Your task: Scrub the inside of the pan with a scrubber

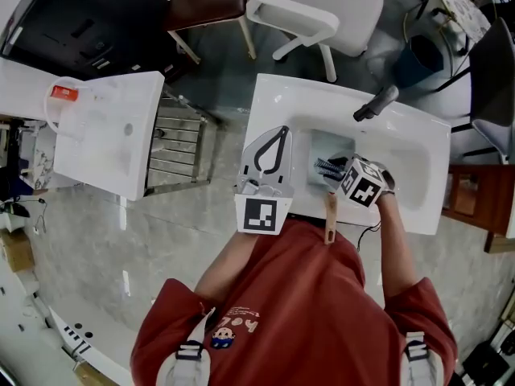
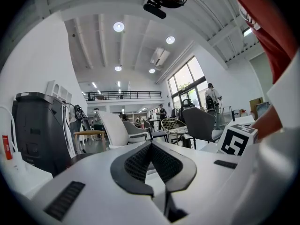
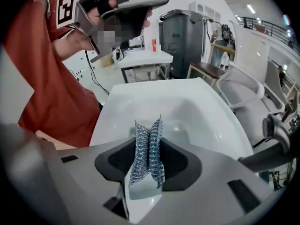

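My right gripper [image 1: 333, 173] hangs over the basin of the white sink [image 1: 282, 103], shut on a silvery steel-wool scrubber [image 1: 325, 167]. In the right gripper view the scrubber [image 3: 147, 153] stands squeezed between the jaws of that gripper [image 3: 148, 139], with the white sink [image 3: 154, 95] beyond. A wooden pan handle [image 1: 329, 220] sticks out over the sink's front edge; the pan's body is hidden under the right gripper. My left gripper [image 1: 282, 130] is raised over the sink's left rim, its jaws closed tip to tip on nothing. In the left gripper view, this gripper [image 2: 151, 144] points out across the room.
A grey faucet [image 1: 376, 103] stands at the sink's back rim, also at the right [image 3: 274, 142]. Left of the sink are a metal rack [image 1: 173, 147] and a white counter [image 1: 105, 131] with a red-labelled item [image 1: 64, 93]. Chairs [image 1: 314, 6] stand behind.
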